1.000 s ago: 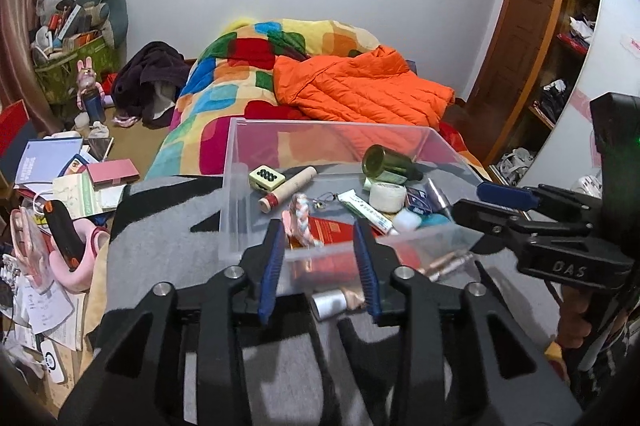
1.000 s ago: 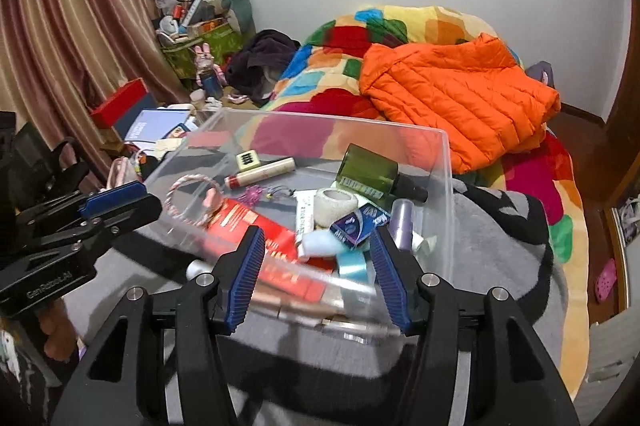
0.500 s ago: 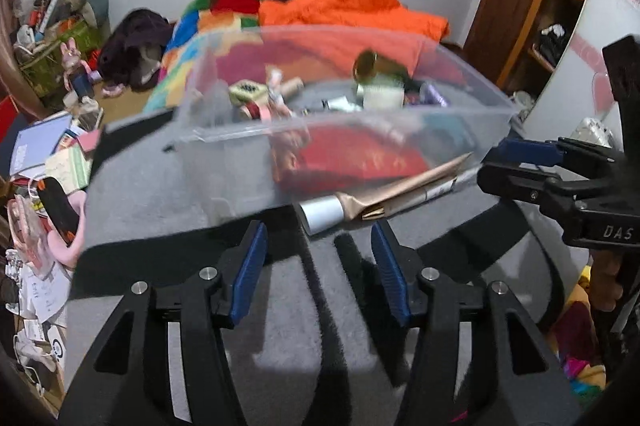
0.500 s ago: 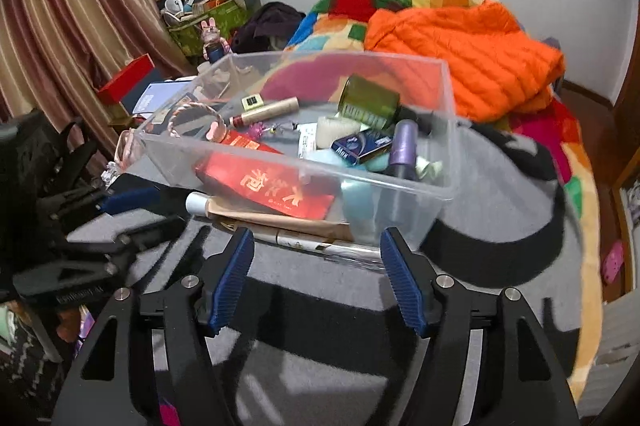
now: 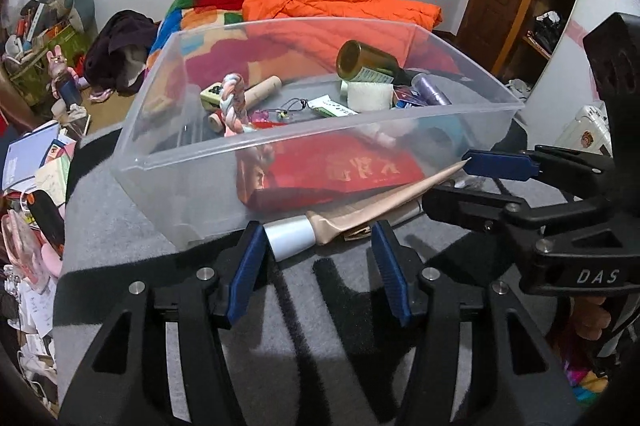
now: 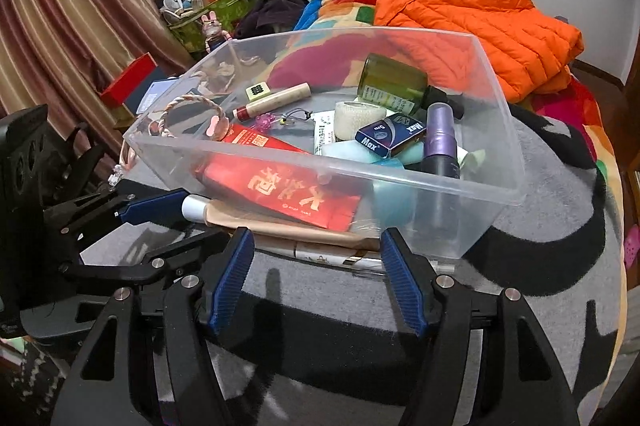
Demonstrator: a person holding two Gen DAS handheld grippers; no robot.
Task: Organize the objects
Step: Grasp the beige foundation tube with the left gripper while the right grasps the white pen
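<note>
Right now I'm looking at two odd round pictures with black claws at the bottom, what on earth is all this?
Those claws are hand-held grippers, one in each of a person's hands, each carrying a wide-angle camera looking along its jaws. One picture comes from the left gripper, the other from the right gripper; each also catches the other from the side. Both stand open and hold nothing. On a grey and black blanket sits a clear plastic bin holding a green bottle, a purple spray bottle, a blue Max box and a red packet. A beige tube with a white cap lies outside, by the bin's near wall.
</note>
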